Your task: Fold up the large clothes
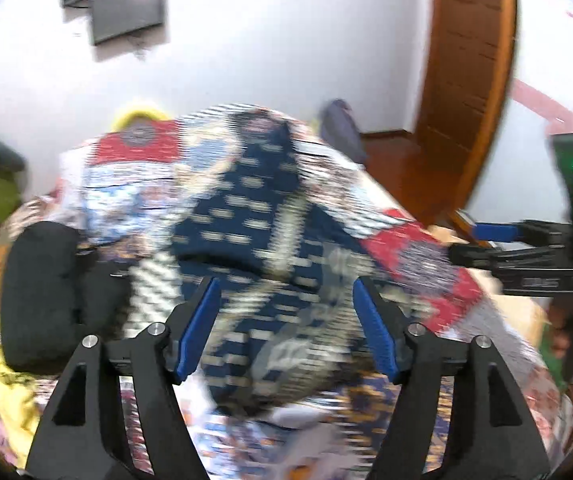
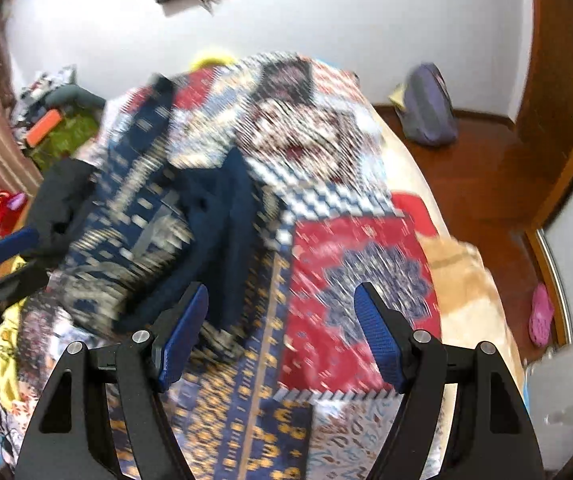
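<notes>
A dark blue garment with pale woven patterns [image 1: 254,240] lies crumpled on a patchwork bedspread [image 1: 134,148]. My left gripper [image 1: 286,304] is open just above the garment, holding nothing. In the right wrist view the same garment [image 2: 158,220] lies to the left on the bedspread [image 2: 346,272], and my right gripper [image 2: 282,308] is open and empty over the bedspread, beside the garment's right edge. The right gripper also shows at the right of the left wrist view [image 1: 486,240]. Both views are motion-blurred.
A black cloth bundle [image 1: 50,292] lies left of the garment. A wooden door [image 1: 470,80] stands at right, a grey bag [image 2: 428,108] on the wooden floor, a pink shoe [image 2: 540,314] by the bed. Clutter and a green cloth [image 2: 66,136] sit at far left.
</notes>
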Motion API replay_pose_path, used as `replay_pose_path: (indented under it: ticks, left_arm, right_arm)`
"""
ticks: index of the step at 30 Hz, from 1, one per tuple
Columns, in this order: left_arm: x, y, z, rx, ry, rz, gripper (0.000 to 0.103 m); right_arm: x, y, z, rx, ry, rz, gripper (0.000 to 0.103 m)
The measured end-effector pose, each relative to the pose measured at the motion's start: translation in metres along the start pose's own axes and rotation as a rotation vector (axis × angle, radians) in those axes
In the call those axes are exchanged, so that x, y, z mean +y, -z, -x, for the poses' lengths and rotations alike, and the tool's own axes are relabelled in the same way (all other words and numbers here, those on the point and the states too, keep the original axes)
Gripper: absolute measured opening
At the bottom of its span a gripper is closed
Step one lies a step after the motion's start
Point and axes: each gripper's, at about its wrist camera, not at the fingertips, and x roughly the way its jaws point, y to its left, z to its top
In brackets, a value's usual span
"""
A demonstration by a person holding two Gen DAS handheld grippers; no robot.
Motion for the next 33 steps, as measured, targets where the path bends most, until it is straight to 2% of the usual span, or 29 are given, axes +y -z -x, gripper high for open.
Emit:
replay_pose_path:
  ticks: [4, 7, 11, 14, 17, 20, 22, 26, 29, 33]
  left_arm:
    - [0.050, -0.001, -0.025, 0.042, -0.098, 0.103, 0.068]
    - [0.082, 0.003, -0.049, 0.089, -0.124, 0.176, 0.068]
    - [0.103, 0.001, -0.091, 0.143, -0.179, 0.197, 0.068]
    - [0.110, -0.002, -0.118, 0.170, -0.188, 0.203, 0.068]
    - [0.111, -0.010, -0.137, 0.164, -0.168, 0.215, 0.068]
    - [0.106, -0.019, -0.160, 0.178, -0.163, 0.200, 0.069]
    - [0.103, -0.024, -0.172, 0.187, -0.166, 0.180, 0.074]
    - [0.097, -0.027, -0.163, 0.188, -0.183, 0.155, 0.073]
    - [0.088, -0.017, -0.145, 0.202, -0.105, 0.114, 0.073]
    - [0.073, 0.002, -0.115, 0.188, -0.067, 0.080, 0.074]
  right_arm:
    - [0.030, -0.022, -0.009, -0.010, -0.065, 0.056, 0.072]
    - [0.049, -0.026, -0.025, 0.008, -0.093, 0.098, 0.072]
    - [0.064, -0.017, -0.057, 0.059, -0.088, 0.160, 0.072]
    - [0.052, -0.003, -0.087, 0.114, -0.020, 0.163, 0.072]
    - [0.024, 0.014, -0.107, 0.163, -0.057, 0.097, 0.073]
    - [0.008, 0.025, -0.110, 0.147, -0.069, 0.072, 0.082]
    - [0.003, 0.028, -0.111, 0.147, -0.063, 0.065, 0.082]
    - [0.000, 0.015, -0.107, 0.179, -0.078, 0.034, 0.082]
    - [0.003, -0.006, -0.096, 0.139, -0.079, 0.038, 0.082]
    - [0.015, -0.035, -0.085, 0.091, -0.125, 0.043, 0.082]
